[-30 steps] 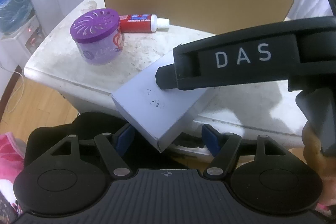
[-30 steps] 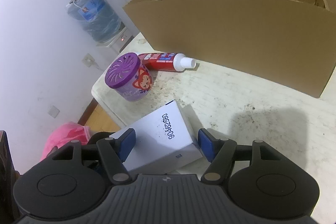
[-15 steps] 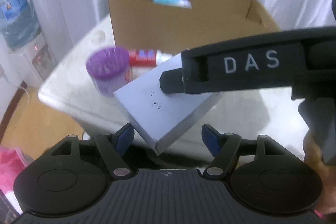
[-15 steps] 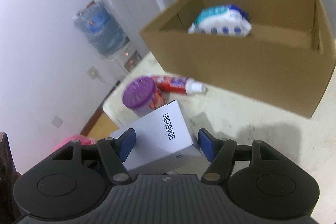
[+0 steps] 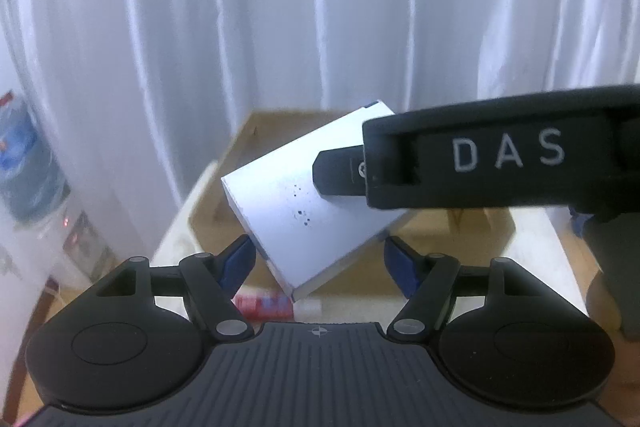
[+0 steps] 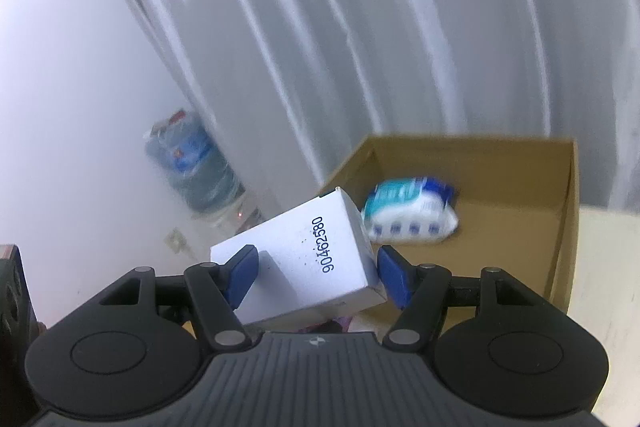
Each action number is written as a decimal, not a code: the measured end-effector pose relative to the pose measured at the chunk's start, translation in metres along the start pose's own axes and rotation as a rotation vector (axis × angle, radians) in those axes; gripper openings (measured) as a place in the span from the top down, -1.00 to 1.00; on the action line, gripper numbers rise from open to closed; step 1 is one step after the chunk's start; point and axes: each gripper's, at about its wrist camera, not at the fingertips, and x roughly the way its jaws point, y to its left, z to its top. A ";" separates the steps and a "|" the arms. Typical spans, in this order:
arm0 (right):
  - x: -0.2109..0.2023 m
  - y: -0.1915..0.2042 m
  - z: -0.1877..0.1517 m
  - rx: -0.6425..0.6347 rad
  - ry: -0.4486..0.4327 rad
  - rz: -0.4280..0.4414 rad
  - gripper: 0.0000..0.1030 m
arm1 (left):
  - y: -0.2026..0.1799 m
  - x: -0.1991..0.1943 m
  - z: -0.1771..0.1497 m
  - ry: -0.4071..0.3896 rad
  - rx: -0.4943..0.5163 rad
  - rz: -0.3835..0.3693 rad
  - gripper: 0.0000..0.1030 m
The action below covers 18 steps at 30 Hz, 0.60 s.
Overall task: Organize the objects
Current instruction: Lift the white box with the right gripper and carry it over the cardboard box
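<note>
— what are you holding?
— both my grippers clamp the white box: left gripper on one end, right gripper on the other.
— where is it?
— tilted in the air, by the cardboard box that holds a wipes pack.

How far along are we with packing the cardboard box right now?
Done: a blue-and-white packet already lies in the cardboard box. In hand: the white carton, clamped between the left gripper and right gripper, is raised near the box. Left: the red tube remains on the table; anything else is out of view.
</note>
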 end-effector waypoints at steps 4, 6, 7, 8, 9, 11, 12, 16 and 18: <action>0.020 -0.012 0.025 0.000 -0.004 -0.025 -0.35 | 0.000 0.026 0.020 0.014 0.029 -0.008 -0.37; 0.033 -0.021 0.035 0.009 0.010 -0.036 -0.35 | 0.000 0.042 0.029 0.038 0.032 -0.021 -0.37; 0.040 -0.026 0.039 0.015 0.023 -0.039 -0.35 | 0.001 0.052 0.035 0.053 0.034 -0.030 -0.37; 0.049 -0.033 0.043 0.027 0.043 -0.039 -0.35 | 0.002 0.063 0.039 0.077 0.038 -0.037 -0.37; 0.059 -0.040 0.047 0.042 0.066 -0.041 -0.35 | 0.003 0.071 0.041 0.096 0.039 -0.045 -0.37; 0.075 -0.052 0.055 0.071 0.113 -0.043 -0.35 | 0.004 0.092 0.046 0.146 0.037 -0.067 -0.37; 0.084 -0.060 0.058 0.088 0.138 -0.046 -0.35 | 0.004 0.101 0.047 0.165 0.037 -0.078 -0.37; 0.111 -0.089 0.065 0.144 0.230 -0.049 -0.35 | 0.000 0.135 0.051 0.248 0.041 -0.111 -0.37; 0.121 -0.101 0.067 0.161 0.280 -0.057 -0.35 | -0.003 0.150 0.054 0.291 0.035 -0.135 -0.37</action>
